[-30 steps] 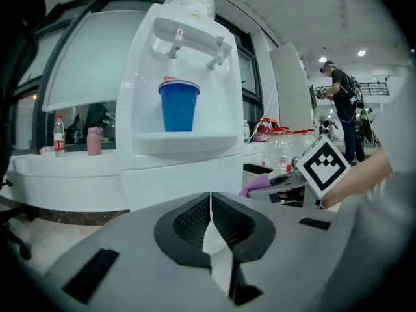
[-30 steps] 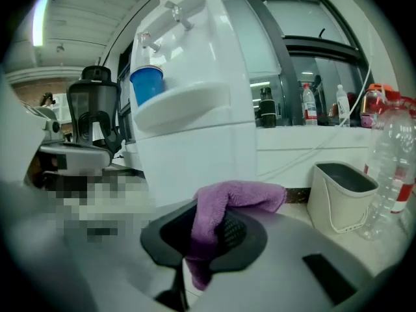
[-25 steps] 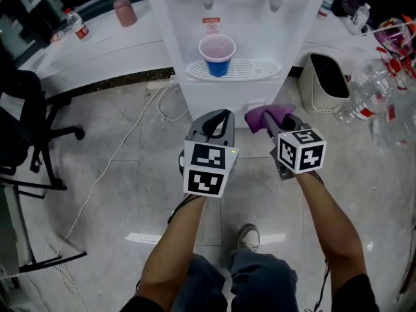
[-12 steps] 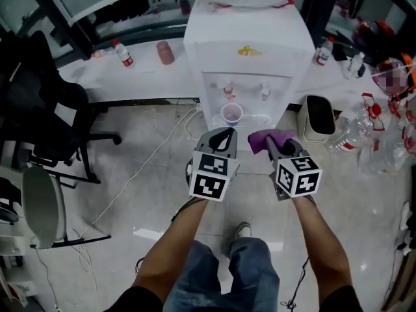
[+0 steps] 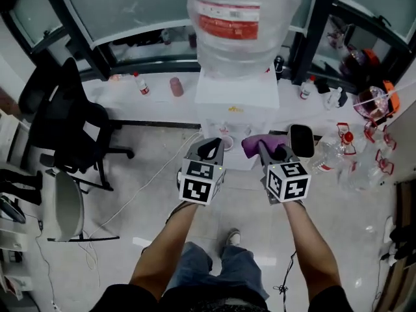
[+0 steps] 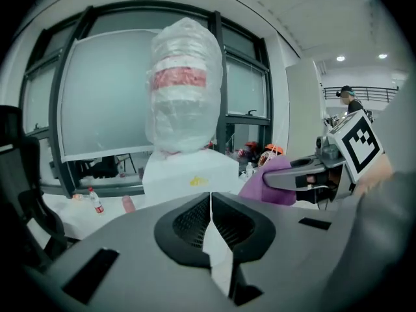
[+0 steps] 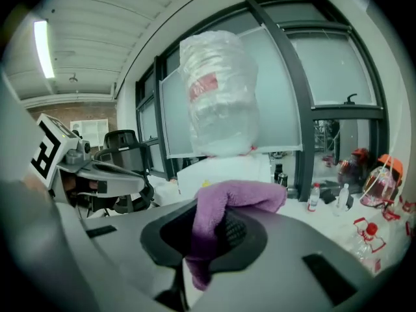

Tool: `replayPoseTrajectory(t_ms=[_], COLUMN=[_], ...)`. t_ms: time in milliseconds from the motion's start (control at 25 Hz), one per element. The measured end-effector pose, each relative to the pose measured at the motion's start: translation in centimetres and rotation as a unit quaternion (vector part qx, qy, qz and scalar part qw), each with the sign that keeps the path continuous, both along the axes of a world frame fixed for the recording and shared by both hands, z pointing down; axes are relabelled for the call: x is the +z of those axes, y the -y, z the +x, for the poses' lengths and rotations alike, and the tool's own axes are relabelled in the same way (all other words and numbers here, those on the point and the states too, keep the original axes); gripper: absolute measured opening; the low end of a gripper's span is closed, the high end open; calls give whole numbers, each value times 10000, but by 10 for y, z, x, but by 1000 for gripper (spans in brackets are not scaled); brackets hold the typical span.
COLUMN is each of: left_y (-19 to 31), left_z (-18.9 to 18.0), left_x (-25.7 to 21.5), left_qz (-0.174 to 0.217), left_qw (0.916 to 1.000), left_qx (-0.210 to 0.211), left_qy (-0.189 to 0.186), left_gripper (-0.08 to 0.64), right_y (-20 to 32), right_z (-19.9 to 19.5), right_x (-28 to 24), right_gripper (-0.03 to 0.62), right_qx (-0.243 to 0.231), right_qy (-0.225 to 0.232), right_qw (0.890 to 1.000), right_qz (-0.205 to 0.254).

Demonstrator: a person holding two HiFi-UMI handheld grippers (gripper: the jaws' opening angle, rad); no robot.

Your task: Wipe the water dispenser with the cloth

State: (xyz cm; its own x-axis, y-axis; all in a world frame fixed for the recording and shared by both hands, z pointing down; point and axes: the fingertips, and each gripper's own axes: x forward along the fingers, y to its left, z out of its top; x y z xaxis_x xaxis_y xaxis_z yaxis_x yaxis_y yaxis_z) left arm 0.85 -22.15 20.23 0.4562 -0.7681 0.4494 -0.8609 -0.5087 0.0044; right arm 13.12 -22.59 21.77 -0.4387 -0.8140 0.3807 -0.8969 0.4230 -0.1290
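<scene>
The cloth point(image 5: 255, 143) is being readied for wiping.
It is being pinched in the right gripper point(image 5: 271, 150), short of the water dispenser point(image 5: 237, 93); the left gripper point(image 5: 210, 147) is being held shut, empty. Contact is needed next.

The water dispenser point(image 5: 237, 99) stands before the window point(image 5: 130, 8), a bottle point(image 5: 239, 25) on top. A chair point(image 5: 65, 132) sits to its left, a bin point(image 5: 301, 140) just right. The left gripper point(image 5: 209, 148) and right gripper point(image 5: 266, 148) hang before it, the cloth point(image 5: 255, 143) in the right one's jaws.
</scene>
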Motion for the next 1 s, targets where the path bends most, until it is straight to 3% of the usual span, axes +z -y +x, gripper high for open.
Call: replayPoseTrajectory(t_ms=[320,720,1000], left_y=[-11,-23,-31], left_z=[-22,-75,-95], left_x=[-95,-130,-147], left_qz=[281,552,780], left_qw=[9992,9978,9964], left_qx=[-248,-177,88], left_qy=[-145,-309,-313], left_gripper=[29,29,29], right_y=[-23,-51,-66], right_z=[-4,-24,-47], right_x=[-103,-173,-186], right_gripper=[41,41,40], right_qx=[29,392,629], right_qy=[-147,-239,-367], right_qw=[9992,9948,9915], right_qz=[372,912,1079])
